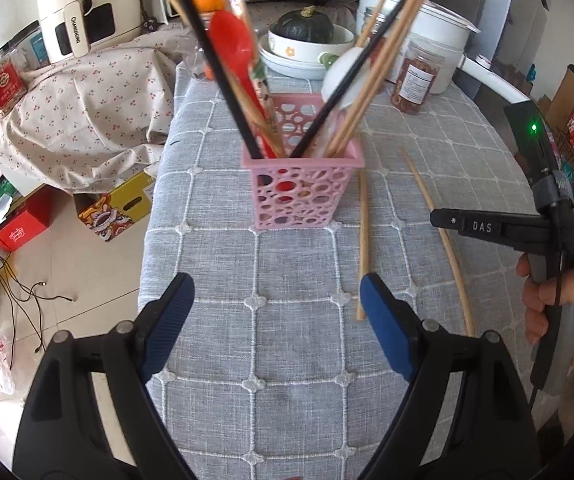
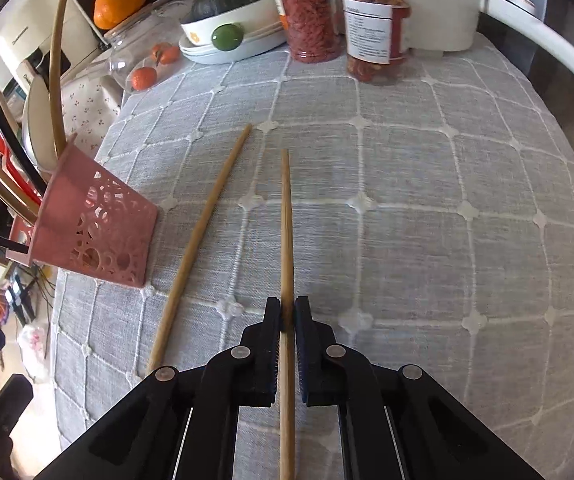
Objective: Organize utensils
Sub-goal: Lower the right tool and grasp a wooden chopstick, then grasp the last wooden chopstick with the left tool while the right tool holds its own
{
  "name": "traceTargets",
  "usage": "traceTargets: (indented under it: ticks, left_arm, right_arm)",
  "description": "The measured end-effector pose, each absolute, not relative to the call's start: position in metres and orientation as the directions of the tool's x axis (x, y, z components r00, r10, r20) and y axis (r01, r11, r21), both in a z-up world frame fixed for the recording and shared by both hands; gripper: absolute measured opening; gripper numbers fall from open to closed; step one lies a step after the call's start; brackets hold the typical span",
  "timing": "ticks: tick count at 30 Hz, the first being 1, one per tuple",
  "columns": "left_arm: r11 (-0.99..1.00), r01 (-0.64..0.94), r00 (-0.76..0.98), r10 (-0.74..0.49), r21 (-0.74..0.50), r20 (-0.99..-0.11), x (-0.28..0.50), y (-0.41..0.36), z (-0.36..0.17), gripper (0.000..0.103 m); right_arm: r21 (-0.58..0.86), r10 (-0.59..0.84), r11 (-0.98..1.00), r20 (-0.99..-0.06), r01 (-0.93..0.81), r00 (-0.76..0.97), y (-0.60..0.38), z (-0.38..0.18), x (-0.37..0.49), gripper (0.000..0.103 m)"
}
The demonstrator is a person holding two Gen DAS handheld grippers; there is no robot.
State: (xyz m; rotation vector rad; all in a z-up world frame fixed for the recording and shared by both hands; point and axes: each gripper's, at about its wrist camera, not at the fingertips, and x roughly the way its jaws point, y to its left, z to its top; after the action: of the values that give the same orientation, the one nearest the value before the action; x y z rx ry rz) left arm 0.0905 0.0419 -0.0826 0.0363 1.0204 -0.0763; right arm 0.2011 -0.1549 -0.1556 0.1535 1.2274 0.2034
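1. Through my left wrist camera, the left gripper point(image 1: 273, 292) hangs over the bench point(image 1: 295, 360), which wears a grey cloth with a white stitched grid; its blue-padded jaws stand wide apart with nothing between them.
2. Straight ahead of it stands the pink perforated plastic utensil basket point(image 1: 303, 190), upright, holding black chopsticks point(image 1: 223, 80), wooden chopsticks point(image 1: 383, 60), a red plastic spoon point(image 1: 235, 48) and a white spoon point(image 1: 341, 74).
3. Right of the basket two loose wooden chopsticks lie on the cloth: the nearer chopstick point(image 1: 363, 248) just beside the basket, the farther chopstick point(image 1: 443, 236) further right.
4. At the right edge I see my other tool, the right gripper point(image 1: 441, 218), over the farther chopstick, with a hand point(image 1: 563, 312) on its grip.
5. Through my right wrist camera, the right gripper point(image 2: 287, 310) is clenched on the farther chopstick point(image 2: 286, 220), which runs straight between the pads and points away along the cloth.
6. The nearer chopstick point(image 2: 203, 236) lies free to its left, angled, between the held one and the basket point(image 2: 95, 228).
7. At the back of the bench stand jars of red dried goods point(image 2: 313, 16) and a white bowl with a dark green squash point(image 2: 227, 0).
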Motion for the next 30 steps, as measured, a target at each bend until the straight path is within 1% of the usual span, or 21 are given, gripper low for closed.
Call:
traceTargets:
  ticks: [3,6,8,10,14,16,20,26,30]
  left_arm:
    - [0.989,0.147,0.515,-0.082,-0.006,-0.853,0.085,0.018,-0.080,0.085]
    - [0.976,0.214,0.525,-0.088,0.032,-0.847,0.085,-0.014,-0.081,0.085]
    - [0.965,0.252,0.531,-0.078,0.069,-0.844,0.090,-0.037,-0.084,0.082]
    - [0.955,0.274,0.538,-0.057,0.110,-0.841,0.098,-0.060,-0.088,0.075]
    - [0.949,0.252,0.579,0.007,0.187,-0.815,0.129,-0.099,-0.100,0.074]
    - [0.952,0.210,0.603,0.054,0.224,-0.796,0.147,-0.111,-0.108,0.074]
    - [0.960,0.114,0.616,0.133,0.255,-0.777,0.189,-0.121,-0.127,0.074]
    - [0.971,0.052,0.588,0.160,0.234,-0.793,0.238,-0.118,-0.149,0.074]
    - [0.969,0.062,0.588,0.157,0.238,-0.794,0.256,-0.115,-0.155,0.074]
  right_arm:
    - [0.238,0.243,0.970,-0.911,-0.056,0.332,-0.181,-0.145,0.193,0.007]
    - [0.238,0.237,0.970,-0.908,-0.040,0.346,-0.209,-0.133,0.183,0.007]
    - [0.238,0.231,0.971,-0.907,-0.024,0.353,-0.230,-0.126,0.174,0.007]
    - [0.245,0.232,0.969,-0.904,-0.008,0.358,-0.251,-0.122,0.165,0.007]
    - [0.279,0.253,0.960,-0.894,0.018,0.370,-0.286,-0.115,0.153,0.007]
    - [0.292,0.261,0.956,-0.888,0.026,0.378,-0.299,-0.112,0.149,0.007]
    - [0.310,0.276,0.950,-0.883,0.030,0.379,-0.316,-0.113,0.143,0.007]
    - [0.329,0.297,0.944,-0.873,0.018,0.387,-0.329,-0.110,0.137,0.007]
    - [0.345,0.315,0.939,-0.865,0.005,0.391,-0.327,-0.108,0.136,0.007]
